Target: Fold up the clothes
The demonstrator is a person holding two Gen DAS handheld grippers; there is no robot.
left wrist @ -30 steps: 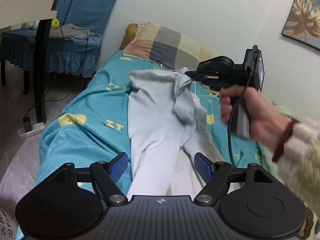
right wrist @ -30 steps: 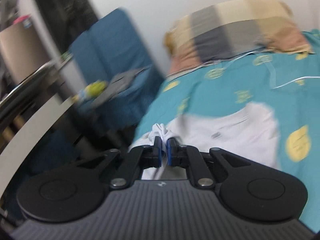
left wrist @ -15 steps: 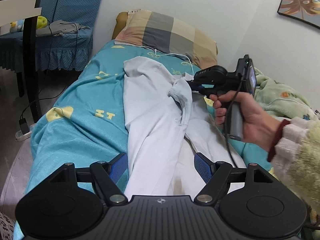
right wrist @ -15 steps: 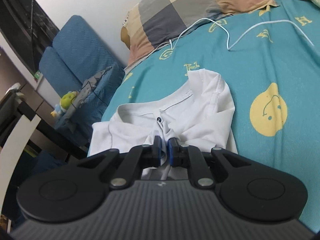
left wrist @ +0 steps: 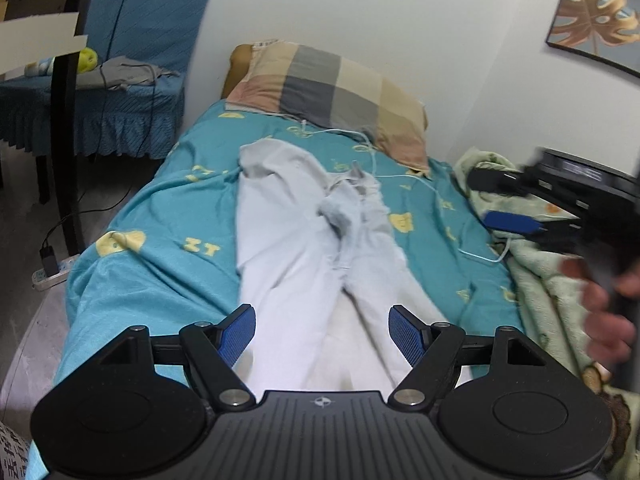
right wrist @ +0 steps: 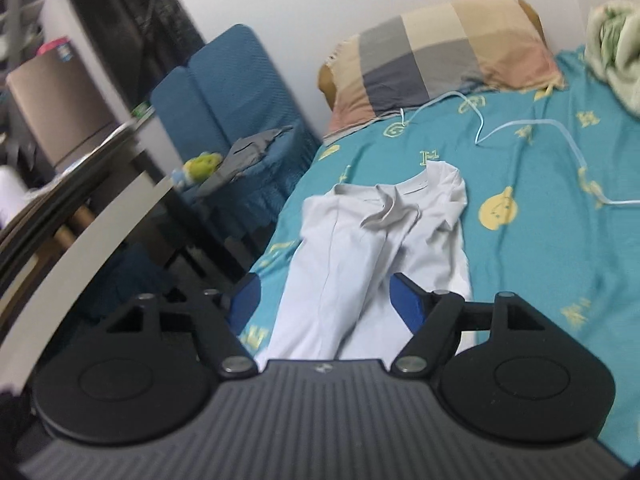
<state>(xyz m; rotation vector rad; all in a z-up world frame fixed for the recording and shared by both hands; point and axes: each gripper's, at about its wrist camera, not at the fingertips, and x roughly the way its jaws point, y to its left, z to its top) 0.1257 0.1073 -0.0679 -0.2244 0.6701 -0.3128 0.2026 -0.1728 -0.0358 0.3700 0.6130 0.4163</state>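
Note:
A pale grey-white garment (left wrist: 304,240) lies lengthwise on the teal bedspread (left wrist: 160,240), its sides folded inward and a small crumpled bunch near the collar. My left gripper (left wrist: 322,330) hovers open over the garment's near end, nothing between its blue pads. In the right wrist view the same garment (right wrist: 360,240) lies flat below my right gripper (right wrist: 326,300), which is open and holds nothing. The right gripper (left wrist: 520,204) also shows blurred at the right edge of the left wrist view, held by a hand (left wrist: 600,304) over the green blanket.
A checked pillow (left wrist: 332,92) lies at the bed's head with a white cable (right wrist: 520,128) trailing across the sheet. A green fleece blanket (left wrist: 540,272) is heaped along the wall side. Left of the bed stand a blue covered chair (left wrist: 100,92), a dark table leg (left wrist: 68,152) and a power strip (left wrist: 48,276).
My right gripper has opened and let go of the garment's bunched fabric, then pulled back to the right. The fabric now lies on the garment. The left gripper stays open.

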